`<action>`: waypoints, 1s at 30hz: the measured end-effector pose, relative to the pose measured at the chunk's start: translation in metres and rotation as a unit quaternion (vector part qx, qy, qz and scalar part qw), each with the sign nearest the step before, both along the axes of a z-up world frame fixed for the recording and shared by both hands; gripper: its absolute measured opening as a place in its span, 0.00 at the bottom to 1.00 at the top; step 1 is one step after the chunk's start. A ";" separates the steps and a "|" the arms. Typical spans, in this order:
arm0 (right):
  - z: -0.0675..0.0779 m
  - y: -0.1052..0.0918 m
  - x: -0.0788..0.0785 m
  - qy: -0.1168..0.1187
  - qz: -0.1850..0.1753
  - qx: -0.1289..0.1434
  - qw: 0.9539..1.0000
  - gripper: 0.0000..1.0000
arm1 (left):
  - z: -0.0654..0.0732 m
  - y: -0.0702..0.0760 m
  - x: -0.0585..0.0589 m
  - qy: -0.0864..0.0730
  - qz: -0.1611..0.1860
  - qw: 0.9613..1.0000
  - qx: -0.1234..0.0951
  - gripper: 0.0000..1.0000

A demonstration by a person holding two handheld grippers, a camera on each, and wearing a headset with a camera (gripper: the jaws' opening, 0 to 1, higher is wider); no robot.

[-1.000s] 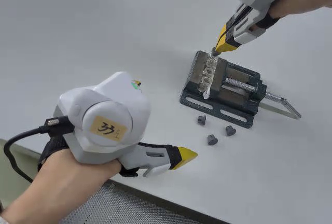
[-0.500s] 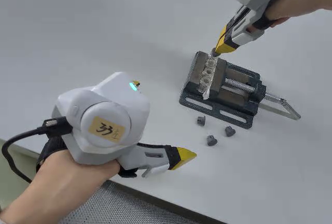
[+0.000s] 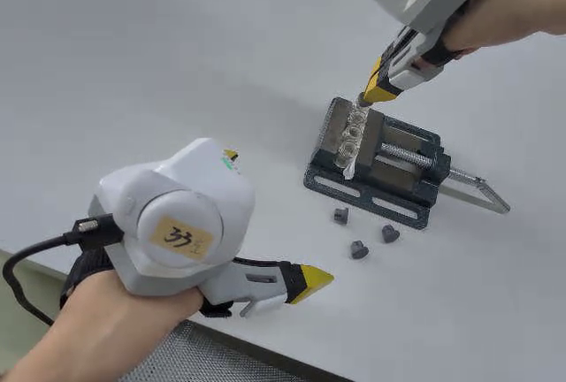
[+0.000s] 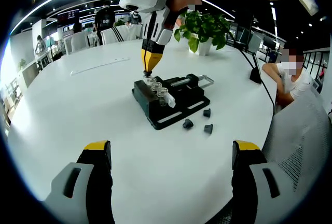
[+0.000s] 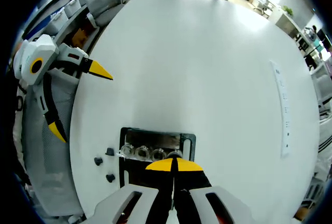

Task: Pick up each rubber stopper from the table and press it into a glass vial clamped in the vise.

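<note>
**Head view.** We found the right gripper (image 3: 365,99) held tip-down over the dark metal vise (image 3: 402,177). Its fingers were closed together and set on the far-end vial of the row of clear glass vials (image 3: 351,134) clamped there. A small dark shape showed at the tips. We could not tell whether it was a stopper, or whether it was gripped. Three grey rubber stoppers (image 3: 358,249) lay loose on the white surface (image 3: 177,64), near the vise's front edge. The left gripper (image 3: 275,216) hovered well apart from the vise.

**Left gripper view.** Its own fingers stood spread wide and held nothing. Ahead lay the vise, with the three stoppers beside it.

**Right gripper view.** The yellow fingertips met with barely a line between them, covering the end vial. The three vials beside them showed open mouths.

**Finding.** We judged the task to be early. At most one vial was being stoppered, and three stoppers and three open vials were left.
</note>
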State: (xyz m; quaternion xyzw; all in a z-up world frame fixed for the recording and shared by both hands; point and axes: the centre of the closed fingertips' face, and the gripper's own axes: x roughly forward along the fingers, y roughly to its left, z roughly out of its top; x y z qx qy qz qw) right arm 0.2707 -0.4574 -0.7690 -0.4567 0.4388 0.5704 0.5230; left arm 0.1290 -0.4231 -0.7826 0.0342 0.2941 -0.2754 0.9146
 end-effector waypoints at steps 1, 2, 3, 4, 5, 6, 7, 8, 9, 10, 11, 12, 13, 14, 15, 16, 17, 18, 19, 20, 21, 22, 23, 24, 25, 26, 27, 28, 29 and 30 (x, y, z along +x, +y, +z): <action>0.000 0.000 -0.001 -0.002 0.002 -0.003 1.000 0.00 | 0.000 0.000 0.000 0.000 0.000 1.000 0.000 0.97; 0.000 -0.001 -0.002 -0.002 0.005 -0.004 1.000 0.00 | 0.000 0.000 0.000 0.000 0.000 1.000 0.000 0.97; 0.001 -0.002 -0.002 0.000 0.001 -0.004 1.000 0.00 | 0.000 0.000 0.000 0.000 -0.001 1.000 0.001 0.97; 0.001 -0.003 -0.003 0.002 -0.002 -0.004 1.000 0.00 | 0.000 0.000 0.000 0.000 -0.001 1.000 0.001 0.97; 0.002 -0.003 -0.004 0.003 -0.003 -0.003 1.000 0.00 | 0.000 0.000 0.000 0.000 -0.001 1.000 0.001 0.97; 0.002 -0.003 -0.005 0.003 -0.003 -0.003 1.000 0.00 | 0.000 0.000 0.000 -0.001 0.000 1.000 0.001 0.97; 0.002 -0.003 -0.004 0.003 -0.002 -0.004 1.000 0.00 | 0.000 0.000 0.000 0.000 0.000 1.000 0.001 0.97; 0.001 -0.003 -0.003 0.002 -0.001 -0.007 1.000 0.00 | 0.000 0.000 0.000 -0.001 -0.001 1.000 0.001 0.97; 0.001 -0.003 -0.004 0.000 0.004 -0.010 1.000 0.00 | 0.000 0.000 0.000 -0.001 -0.001 1.000 0.001 0.97; 0.001 -0.002 -0.004 -0.001 0.003 -0.013 1.000 0.00 | 0.000 0.000 0.000 0.000 -0.001 1.000 0.001 0.97; 0.001 -0.002 -0.003 -0.004 0.003 -0.016 1.000 0.00 | 0.000 -0.001 0.000 0.000 -0.001 1.000 0.001 0.96; 0.001 -0.002 -0.003 -0.006 0.008 -0.019 1.000 0.00 | 0.000 -0.001 0.000 0.000 -0.002 1.000 0.002 0.97; 0.000 -0.003 -0.002 -0.006 0.005 -0.019 1.000 0.00 | 0.000 -0.001 -0.001 0.000 -0.003 1.000 0.002 0.96; 0.000 -0.004 -0.002 -0.006 0.002 -0.020 1.000 0.00 | 0.000 -0.002 -0.001 0.000 -0.004 1.000 0.002 0.96; 0.000 -0.003 -0.001 -0.004 0.000 -0.020 1.000 0.00 | 0.000 -0.002 -0.001 0.000 -0.005 1.000 0.002 0.96; 0.000 -0.003 0.000 -0.001 -0.002 -0.023 1.000 0.00 | 0.000 -0.002 -0.001 0.000 -0.005 1.000 0.002 0.96; 0.001 -0.004 -0.002 0.005 -0.013 -0.028 1.000 0.00 | 0.000 -0.002 -0.001 0.000 -0.005 1.000 0.002 0.96; 0.001 -0.003 -0.002 0.012 -0.018 -0.033 0.999 0.00 | -0.001 -0.003 -0.001 -0.001 -0.006 1.000 0.002 0.96; 0.000 -0.003 -0.001 0.013 -0.020 -0.036 0.999 0.00 | -0.001 -0.003 -0.001 -0.001 -0.006 1.000 0.002 0.96; 0.000 -0.003 -0.001 0.012 -0.022 -0.038 0.999 0.00 | -0.001 -0.003 -0.001 -0.001 -0.006 1.000 0.002 0.96; -0.001 -0.002 -0.001 0.012 -0.020 -0.040 0.999 0.00 | -0.001 -0.003 -0.001 -0.001 -0.006 1.000 0.002 0.96; -0.001 -0.002 0.000 0.011 -0.019 -0.043 0.999 0.00 | 0.000 -0.002 0.000 -0.002 -0.006 1.000 0.002 0.96; -0.001 -0.002 0.000 0.010 -0.017 -0.046 0.999 0.00 | 0.000 -0.002 0.000 -0.002 -0.005 1.000 0.001 0.96; -0.002 -0.001 0.001 0.012 -0.021 -0.050 0.998 0.00 | 0.000 -0.002 0.000 -0.002 -0.004 1.000 0.000 0.96; -0.003 -0.001 0.002 0.012 -0.024 -0.053 0.998 0.00 | 0.000 -0.002 0.000 -0.002 -0.004 1.000 0.000 0.96; -0.003 -0.001 0.002 0.010 -0.018 -0.056 0.998 0.00 | -0.001 -0.002 0.000 -0.002 -0.005 1.000 0.001 0.96; -0.003 0.000 0.002 0.010 -0.019 -0.057 0.998 0.00 | -0.001 -0.002 0.000 -0.002 -0.006 1.000 0.002 0.96; -0.003 0.000 0.003 0.009 -0.022 -0.059 0.998 0.00 | -0.001 -0.003 0.000 -0.002 -0.007 1.000 0.002 0.96; -0.002 -0.001 0.001 0.009 -0.024 -0.059 0.998 0.00 | -0.001 -0.003 0.000 -0.002 -0.007 1.000 0.001 0.96; -0.002 -0.001 0.000 0.012 -0.027 -0.061 0.998 0.00 | -0.001 -0.003 0.000 -0.002 -0.007 1.000 0.001 0.96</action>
